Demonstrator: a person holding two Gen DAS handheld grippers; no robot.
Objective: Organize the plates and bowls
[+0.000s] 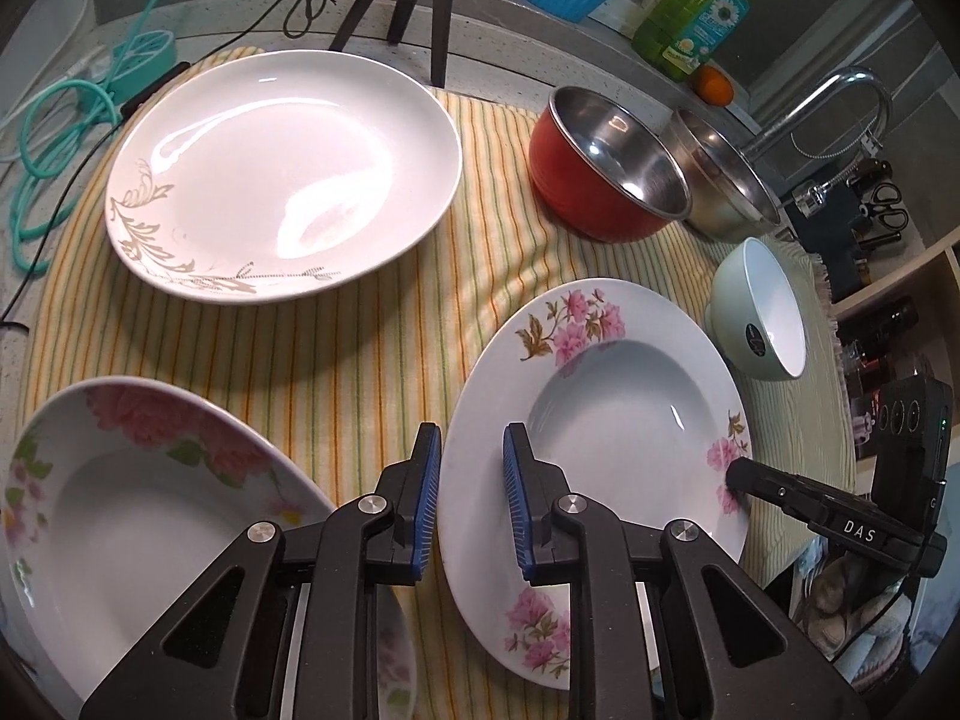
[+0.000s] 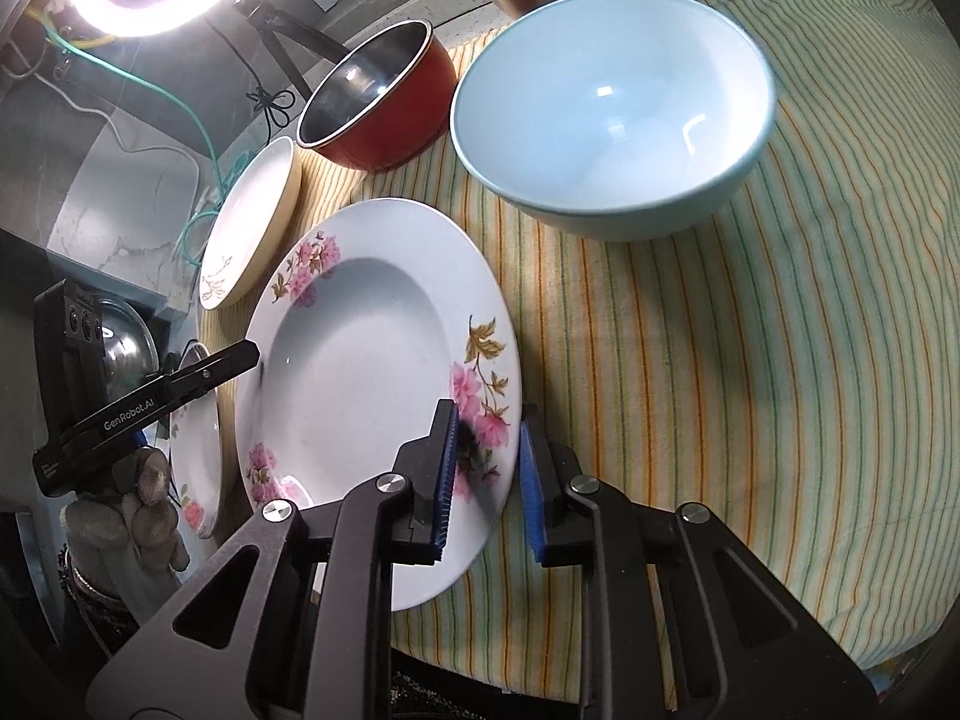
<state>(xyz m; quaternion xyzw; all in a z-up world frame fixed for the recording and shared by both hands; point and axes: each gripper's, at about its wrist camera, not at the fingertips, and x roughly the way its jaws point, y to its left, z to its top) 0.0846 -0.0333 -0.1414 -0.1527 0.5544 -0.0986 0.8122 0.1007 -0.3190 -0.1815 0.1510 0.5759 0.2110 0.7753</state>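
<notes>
So both grippers are clamping the same plate [image 1: 600,420], the deep one with pink flowers, from opposite sides. The left gripper [image 1: 471,504] is pinching the rim on its side, one blue pad on top and one under the edge, and the right gripper [image 2: 486,480] is doing the same on the far rim, right over a flower. Jaws are nearly together on both, closed on the rim.

The plate is sitting on the striped cloth [image 1: 336,348], maybe tipped a little, hard to tell. It's lying straight between the two hands, so neither one is nearer; my guess is any lift needs both going up evenly or it's going to tilt.

Around it: a big white plate [image 1: 282,174] further back, another flowered plate [image 1: 138,498] just beside the left gripper, a red bowl [image 1: 606,174] and a pale blue bowl [image 2: 612,102] near the right side. Looks like a kitchen counter, with a faucet [image 1: 840,102] and a soap bottle [image 1: 702,12] behind.
</notes>
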